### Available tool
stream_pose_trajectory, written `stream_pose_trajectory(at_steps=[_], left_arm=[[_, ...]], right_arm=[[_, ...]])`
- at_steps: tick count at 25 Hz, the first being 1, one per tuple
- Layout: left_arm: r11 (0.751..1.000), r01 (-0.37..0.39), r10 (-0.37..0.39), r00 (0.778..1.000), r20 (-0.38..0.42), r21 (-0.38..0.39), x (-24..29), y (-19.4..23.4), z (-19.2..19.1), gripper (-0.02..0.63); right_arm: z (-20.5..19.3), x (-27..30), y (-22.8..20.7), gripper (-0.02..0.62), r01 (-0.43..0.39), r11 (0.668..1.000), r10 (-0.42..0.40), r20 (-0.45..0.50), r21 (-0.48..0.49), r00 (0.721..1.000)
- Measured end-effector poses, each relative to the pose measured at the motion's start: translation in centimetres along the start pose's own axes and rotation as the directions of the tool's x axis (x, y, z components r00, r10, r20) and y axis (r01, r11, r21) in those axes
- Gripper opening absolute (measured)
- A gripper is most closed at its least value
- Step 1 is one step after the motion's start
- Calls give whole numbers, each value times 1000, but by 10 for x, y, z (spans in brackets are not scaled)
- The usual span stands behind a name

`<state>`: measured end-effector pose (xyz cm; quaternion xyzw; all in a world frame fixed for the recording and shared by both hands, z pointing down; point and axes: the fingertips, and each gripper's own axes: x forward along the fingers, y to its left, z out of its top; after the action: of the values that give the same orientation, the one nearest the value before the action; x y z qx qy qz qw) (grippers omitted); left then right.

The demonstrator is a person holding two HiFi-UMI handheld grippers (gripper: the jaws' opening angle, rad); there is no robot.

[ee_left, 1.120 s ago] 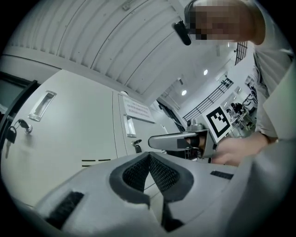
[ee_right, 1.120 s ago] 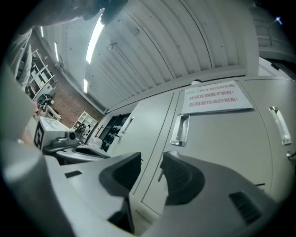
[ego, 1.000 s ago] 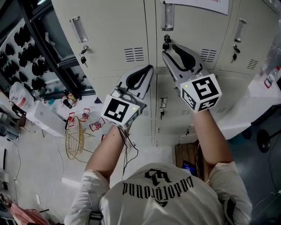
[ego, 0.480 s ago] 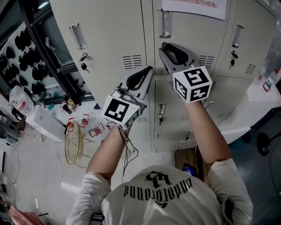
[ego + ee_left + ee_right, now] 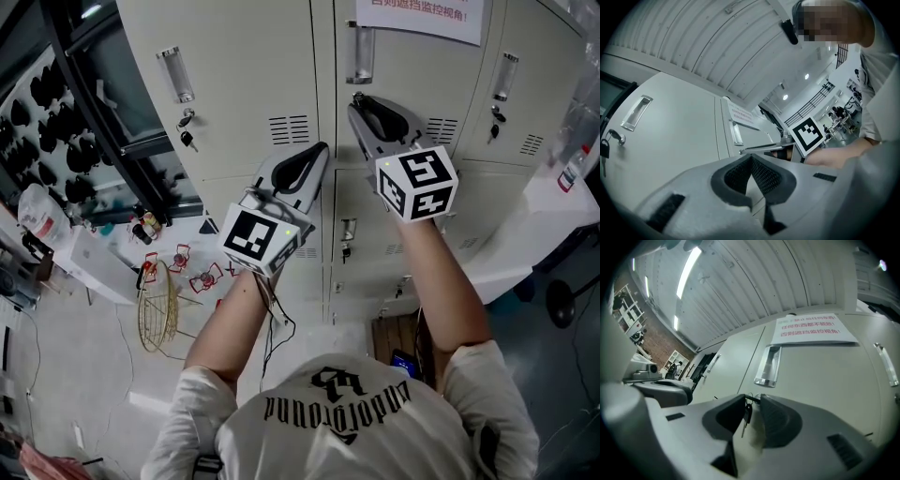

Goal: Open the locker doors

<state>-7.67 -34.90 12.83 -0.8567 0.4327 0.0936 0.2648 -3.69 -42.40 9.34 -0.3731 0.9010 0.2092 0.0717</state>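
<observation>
The cream sheet-metal door (image 5: 441,84) is shut, its contents unseen (a long chrome handle (image 5: 360,52) sits above a slatted vent (image 5: 442,124)). The right gripper (image 5: 356,98) has just been closing. Its ribbed dark jaws stand narrowly apart around the dangling key (image 5: 747,412). The left gripper (image 5: 323,147) is pinched together, empty.

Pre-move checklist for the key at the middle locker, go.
1. Key between the jaws of the right gripper: ok. The jaws have just been closing.
2. Right gripper actually pressing on the key: cannot tell.
3. Left gripper shut and holding nothing: ok.
4. Middle locker door open: not ok, it is closed.
</observation>
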Motion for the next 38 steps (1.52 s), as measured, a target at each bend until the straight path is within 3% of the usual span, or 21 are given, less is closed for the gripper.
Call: stream_pose_trajectory(at_steps=[13, 26, 32, 38], left_arm=[[997, 77, -77, 997, -17, -31, -45, -27, 12, 8], [975, 216, -218, 975, -31, -55, -97, -79, 41, 8], [963, 256, -258, 966, -14, -85, -91, -113, 52, 8], [961, 269, -270, 963, 8, -66, -59, -147, 64, 8]], right_arm=[[21, -55, 9, 92, 89, 996, -88, -23, 13, 996], [41, -121, 5, 97, 196, 978, -188, -100, 70, 977], [45, -152, -4, 103, 209, 971, -195, -123, 112, 973], [48, -184, -20, 104, 165, 976, -152, -99, 141, 983]])
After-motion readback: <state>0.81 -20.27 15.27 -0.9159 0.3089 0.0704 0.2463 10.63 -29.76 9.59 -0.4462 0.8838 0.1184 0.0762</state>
